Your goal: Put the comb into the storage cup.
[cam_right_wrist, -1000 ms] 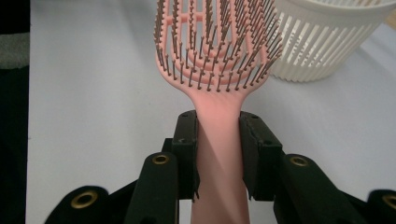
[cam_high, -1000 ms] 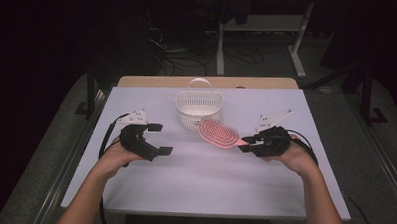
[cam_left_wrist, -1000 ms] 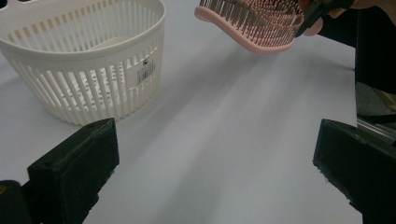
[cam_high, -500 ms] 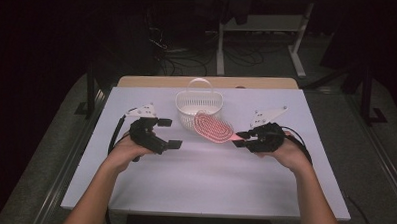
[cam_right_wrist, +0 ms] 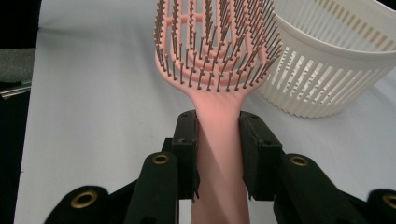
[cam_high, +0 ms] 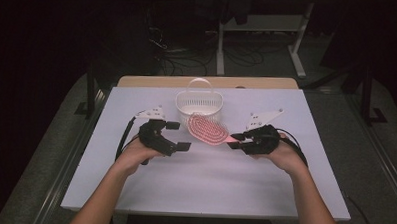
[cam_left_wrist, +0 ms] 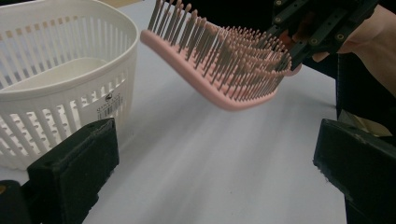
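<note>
A pink hairbrush (cam_high: 207,129) hangs above the white table, bristles up, its head just in front of a white slatted basket (cam_high: 199,102). My right gripper (cam_high: 235,140) is shut on the hairbrush's handle (cam_right_wrist: 218,140); both pads press its sides in the right gripper view. My left gripper (cam_high: 178,136) stands open to the left of the brush head, nothing between its jaws. In the left gripper view the hairbrush (cam_left_wrist: 219,60) floats ahead, the basket (cam_left_wrist: 60,79) at the left and the right gripper (cam_left_wrist: 322,28) at the upper right.
The white table (cam_high: 204,187) reaches forward to its near edge. A wooden strip (cam_high: 207,82) lies behind the basket. Table legs and cables (cam_high: 188,56) stand on the dark floor beyond. Grey floor strips flank the table.
My left gripper has slid right toward the brush head. The right gripper with the hairbrush has stayed about where it was.
</note>
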Demonstrator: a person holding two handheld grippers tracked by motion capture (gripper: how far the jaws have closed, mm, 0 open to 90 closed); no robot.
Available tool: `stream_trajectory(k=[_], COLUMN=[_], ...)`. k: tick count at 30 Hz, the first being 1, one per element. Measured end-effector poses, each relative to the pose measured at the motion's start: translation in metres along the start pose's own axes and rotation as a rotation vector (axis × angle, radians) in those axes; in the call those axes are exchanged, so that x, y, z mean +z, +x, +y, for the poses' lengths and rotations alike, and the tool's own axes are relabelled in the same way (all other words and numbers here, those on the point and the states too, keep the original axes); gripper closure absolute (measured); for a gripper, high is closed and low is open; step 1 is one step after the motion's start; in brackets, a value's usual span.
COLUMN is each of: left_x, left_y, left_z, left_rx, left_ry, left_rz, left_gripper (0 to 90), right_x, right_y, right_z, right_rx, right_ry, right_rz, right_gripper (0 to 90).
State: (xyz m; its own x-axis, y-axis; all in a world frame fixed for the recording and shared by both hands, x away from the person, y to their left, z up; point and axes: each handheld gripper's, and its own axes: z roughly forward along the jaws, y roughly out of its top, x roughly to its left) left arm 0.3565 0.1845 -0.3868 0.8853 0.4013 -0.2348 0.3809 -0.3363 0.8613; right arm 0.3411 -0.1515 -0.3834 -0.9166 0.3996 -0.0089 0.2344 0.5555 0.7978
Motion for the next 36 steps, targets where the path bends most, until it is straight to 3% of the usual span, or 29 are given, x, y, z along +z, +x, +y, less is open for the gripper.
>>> stream_trajectory(k=[20,28,36], left_x=[0.018,0.023,0.02], left_y=[-0.011,-0.014,-0.011], left_z=[0.001,0.001,0.002], left_rx=[-0.006,-0.016,-0.041], left_ry=[0.013,0.005,-0.025], left_rz=[-0.029,-0.015,-0.003], left_gripper=[0.2,0.4,14.7], right_x=[0.012,0.017,0.021], right_y=[0.007,0.01,0.012], right_z=[0.004,0.006,0.008], right_rx=[-0.015,-0.02,-0.023], right_ry=[0.007,0.004,-0.002], right_rz=[0.03,0.037,0.029], right_gripper=[68.2,68.2,68.2])
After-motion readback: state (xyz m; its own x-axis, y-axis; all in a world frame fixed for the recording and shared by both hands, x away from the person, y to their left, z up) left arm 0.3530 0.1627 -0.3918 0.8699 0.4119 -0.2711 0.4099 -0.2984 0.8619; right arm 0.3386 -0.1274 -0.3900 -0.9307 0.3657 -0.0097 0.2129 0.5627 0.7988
